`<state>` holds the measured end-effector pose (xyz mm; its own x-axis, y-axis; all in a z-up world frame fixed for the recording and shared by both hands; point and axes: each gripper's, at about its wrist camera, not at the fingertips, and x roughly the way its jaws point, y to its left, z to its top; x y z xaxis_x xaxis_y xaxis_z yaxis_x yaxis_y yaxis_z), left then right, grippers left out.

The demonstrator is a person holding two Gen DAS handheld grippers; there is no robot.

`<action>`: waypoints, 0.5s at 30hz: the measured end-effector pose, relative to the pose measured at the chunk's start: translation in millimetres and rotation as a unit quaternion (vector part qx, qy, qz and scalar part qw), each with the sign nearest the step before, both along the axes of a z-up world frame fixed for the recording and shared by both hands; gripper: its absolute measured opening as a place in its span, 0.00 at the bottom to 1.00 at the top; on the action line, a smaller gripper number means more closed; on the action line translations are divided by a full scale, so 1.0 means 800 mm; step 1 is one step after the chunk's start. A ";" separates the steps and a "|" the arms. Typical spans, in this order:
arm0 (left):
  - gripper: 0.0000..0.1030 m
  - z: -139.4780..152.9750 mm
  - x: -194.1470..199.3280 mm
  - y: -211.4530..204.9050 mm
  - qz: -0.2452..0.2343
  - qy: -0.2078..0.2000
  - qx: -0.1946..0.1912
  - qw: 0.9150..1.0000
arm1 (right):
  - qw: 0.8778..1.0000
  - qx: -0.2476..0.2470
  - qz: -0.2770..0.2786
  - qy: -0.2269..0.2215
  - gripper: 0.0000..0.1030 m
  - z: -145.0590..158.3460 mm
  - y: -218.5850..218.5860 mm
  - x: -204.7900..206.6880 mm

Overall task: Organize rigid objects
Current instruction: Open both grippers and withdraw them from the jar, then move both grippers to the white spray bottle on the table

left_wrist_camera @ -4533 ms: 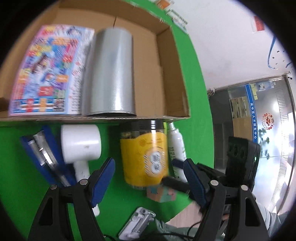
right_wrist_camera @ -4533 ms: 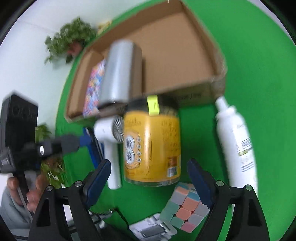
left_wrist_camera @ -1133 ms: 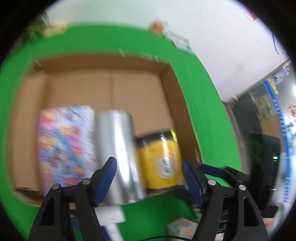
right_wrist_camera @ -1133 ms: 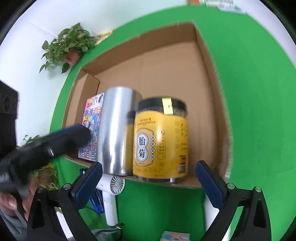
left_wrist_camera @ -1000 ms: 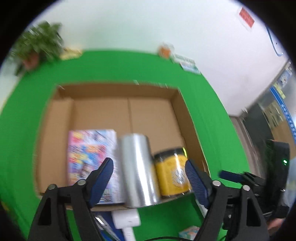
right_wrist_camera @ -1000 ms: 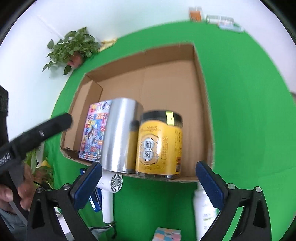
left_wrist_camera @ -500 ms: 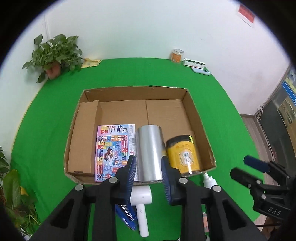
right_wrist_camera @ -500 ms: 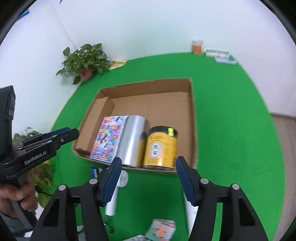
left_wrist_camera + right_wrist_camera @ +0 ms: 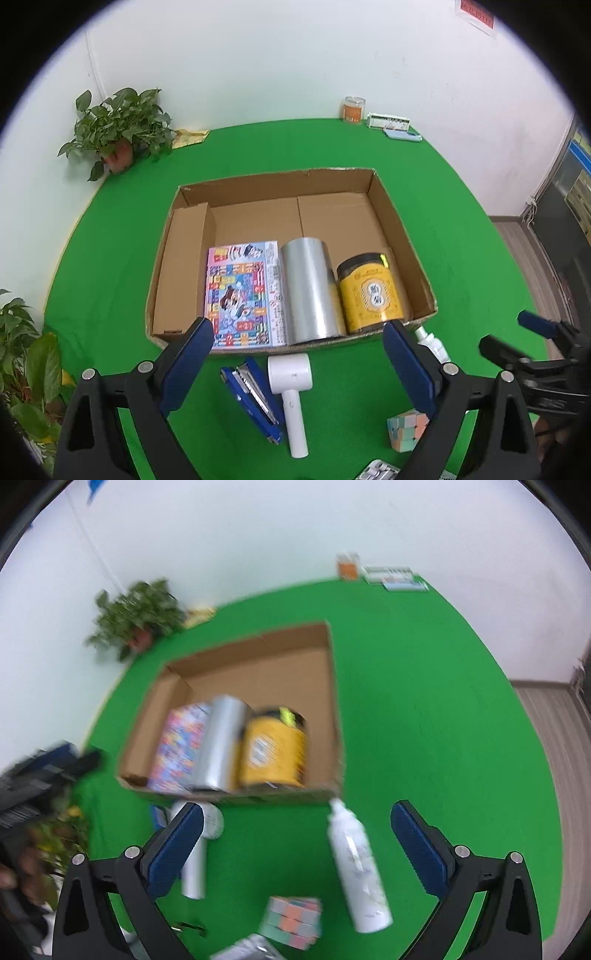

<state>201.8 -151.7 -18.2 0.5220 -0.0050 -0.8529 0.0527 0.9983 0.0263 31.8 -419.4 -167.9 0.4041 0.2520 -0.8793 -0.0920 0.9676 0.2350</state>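
A yellow jar (image 9: 369, 295) lies in the cardboard box (image 9: 402, 236) beside a silver cylinder (image 9: 310, 291) and a colourful booklet (image 9: 243, 291). On the green table in front of the box lie a white hair dryer (image 9: 291, 391), a blue stapler (image 9: 255, 398), a pastel cube (image 9: 293, 917) and a white bottle (image 9: 356, 867). My left gripper (image 9: 297, 326) hangs above the box's near wall, its jaws opening with nothing between them. My right gripper (image 9: 297, 809) hovers over the table near the bottle, its jaws opening too, and it holds nothing.
Potted plants (image 9: 118, 136) stand at the table's left and back-left. An orange jar (image 9: 354, 110) and small boxes sit at the far edge. A grey-white device (image 9: 376, 470) lies at the near edge. The table ends at the right over a wooden floor (image 9: 554, 738).
The yellow jar went from the table into the box. Both grippers have since pulled back and risen. Their jaws narrowed half a second ago and now stand wide again.
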 end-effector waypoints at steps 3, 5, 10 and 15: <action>0.90 -0.007 -0.007 0.004 0.007 0.013 -0.003 1.000 | 0.998 -0.032 -0.002 0.058 0.99 -0.057 -0.024 -0.002; 0.90 -0.012 -0.012 0.007 0.012 0.020 -0.004 1.000 | 0.994 -0.041 -0.004 0.101 0.96 -0.098 -0.046 -0.008; 0.90 -0.026 -0.023 0.012 0.018 0.039 -0.004 0.999 | 0.988 -0.027 -0.001 0.154 0.71 -0.151 -0.082 -0.033; 0.90 -0.039 -0.026 0.008 0.014 0.059 -0.013 0.998 | 0.987 -0.004 -0.004 0.158 0.45 -0.165 -0.097 -0.055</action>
<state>180.9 -145.7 -49.6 0.4183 -0.0141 -0.9082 0.0255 0.9997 -0.0037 -12.1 -496.9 -299.9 0.1119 0.2427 -0.9636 -0.0088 0.9699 0.2433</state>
